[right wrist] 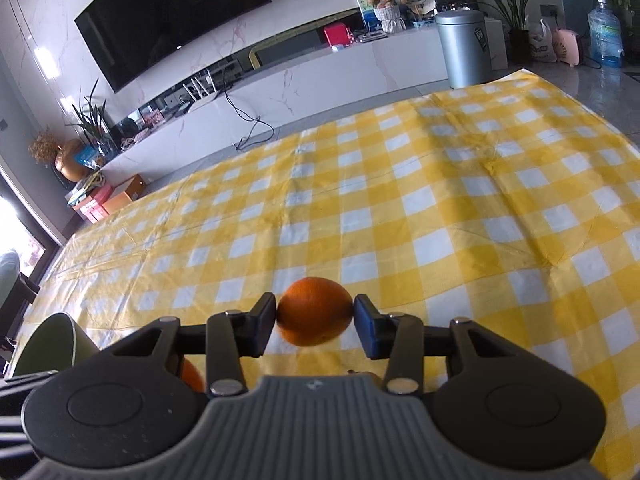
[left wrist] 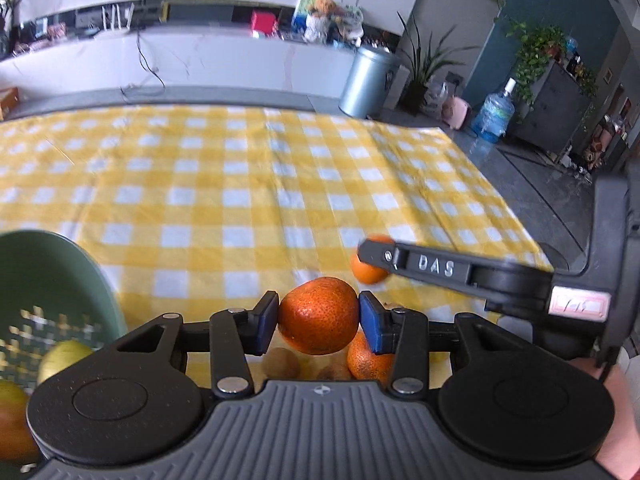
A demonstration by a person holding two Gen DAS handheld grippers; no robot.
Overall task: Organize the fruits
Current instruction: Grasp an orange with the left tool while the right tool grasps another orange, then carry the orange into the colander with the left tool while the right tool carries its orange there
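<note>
My left gripper is shut on an orange tangerine, held above the yellow checked cloth. Below it lie another tangerine and two brown kiwis. My right gripper is shut on a second tangerine; it also shows in the left wrist view, held by the right gripper's black finger. A green bowl at the left holds a yellow-green fruit and a reddish one. The bowl's rim shows in the right wrist view.
The yellow checked cloth covers the table. Beyond its far edge stand a white TV cabinet, a metal bin and a water bottle. Another orange fruit peeks under the right gripper's left side.
</note>
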